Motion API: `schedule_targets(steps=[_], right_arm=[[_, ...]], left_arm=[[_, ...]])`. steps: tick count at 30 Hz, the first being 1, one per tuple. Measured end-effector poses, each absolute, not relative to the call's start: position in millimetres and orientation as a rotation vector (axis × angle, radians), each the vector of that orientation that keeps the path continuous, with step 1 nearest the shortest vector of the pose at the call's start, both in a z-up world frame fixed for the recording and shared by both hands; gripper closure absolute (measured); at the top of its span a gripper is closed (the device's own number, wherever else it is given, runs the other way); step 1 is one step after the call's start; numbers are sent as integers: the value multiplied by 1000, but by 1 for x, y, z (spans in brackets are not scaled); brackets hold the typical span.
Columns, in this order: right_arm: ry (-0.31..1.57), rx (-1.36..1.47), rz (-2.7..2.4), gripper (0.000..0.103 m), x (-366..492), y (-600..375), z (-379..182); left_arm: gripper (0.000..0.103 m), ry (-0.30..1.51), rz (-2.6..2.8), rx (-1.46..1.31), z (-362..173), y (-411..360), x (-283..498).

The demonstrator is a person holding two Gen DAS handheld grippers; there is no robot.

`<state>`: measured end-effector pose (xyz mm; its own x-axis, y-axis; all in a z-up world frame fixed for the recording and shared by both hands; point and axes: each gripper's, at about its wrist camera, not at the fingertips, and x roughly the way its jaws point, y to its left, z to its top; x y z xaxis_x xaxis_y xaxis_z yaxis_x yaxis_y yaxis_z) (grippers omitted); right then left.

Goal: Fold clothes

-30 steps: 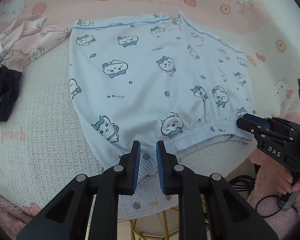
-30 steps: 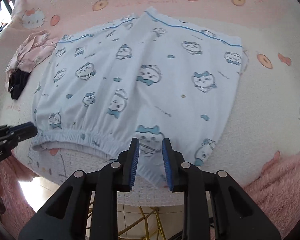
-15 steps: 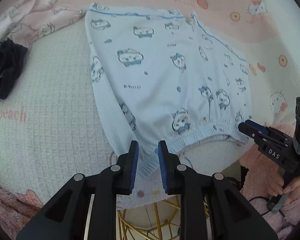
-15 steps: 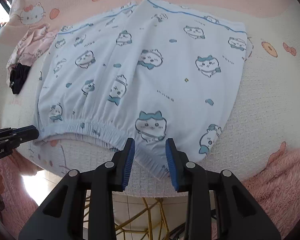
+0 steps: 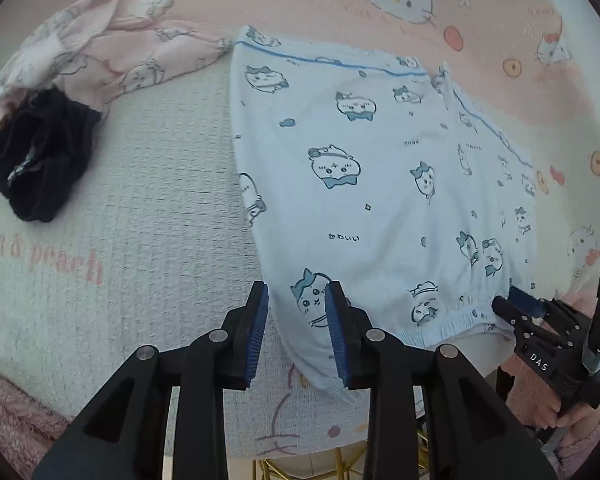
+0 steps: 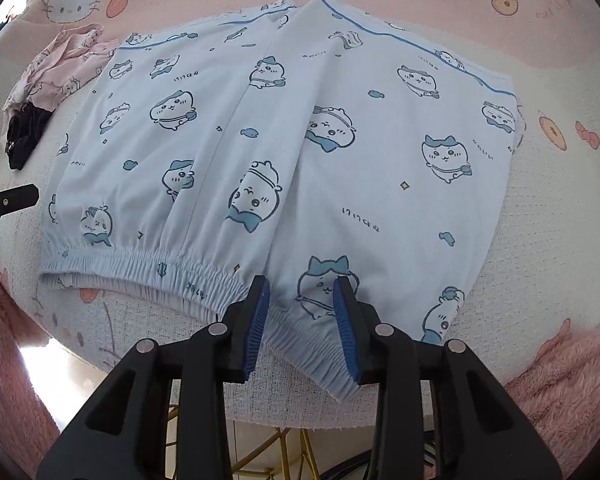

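Illumination: soft, even daylight, shadows faint. Bright overexposed glare shows at the lower left of the right wrist view. Both fisheye views bend strongly toward dark vignetted corners. Focus sharp throughout; colours slightly washed.

Two hand-held grippers, left (image 5: 297, 332) and right (image 6: 302, 326), one blue shorts (image 6: 284, 152), one pink garment (image 5: 112, 52), one black garment (image 5: 40, 156).

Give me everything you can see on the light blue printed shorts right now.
The light blue shorts lie flat on the white textured cover, soft thin fabric printed with cartoon animals, darker blue piping along the far leg hems, gathered elastic waistband at the near table edge. The left gripper and right gripper each straddle a waistband corner, jaws just opened, pads not pressing. A pink garment touches the far left corner.
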<state>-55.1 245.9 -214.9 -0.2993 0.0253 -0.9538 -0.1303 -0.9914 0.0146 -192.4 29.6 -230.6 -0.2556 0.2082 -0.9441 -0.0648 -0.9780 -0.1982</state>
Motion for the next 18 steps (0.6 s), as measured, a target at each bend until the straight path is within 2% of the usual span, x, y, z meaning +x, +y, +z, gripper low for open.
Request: schedule_targets(steps=[2,6,9,14,18], right_arm=[[133,-1798,2454,69,-56,247,-215],[161,-1801,2440,69,-55,255,-214],[230,-1783,2425,69,-51,269,-207],[343,-1730,2454,69,-64,288,-201],[342,-1787,2373,69,-75,301,-217]], left_arm=[[72,4,2353,-1961,-248,31,-194],[62,-64,2409,-1923,-234,20,-195],[62,-86,2456,-1857,-220,17,-198],[62,-87,2302,-1691,-221,79,-206],[62,74,2264,-1780,-247,117,-188]])
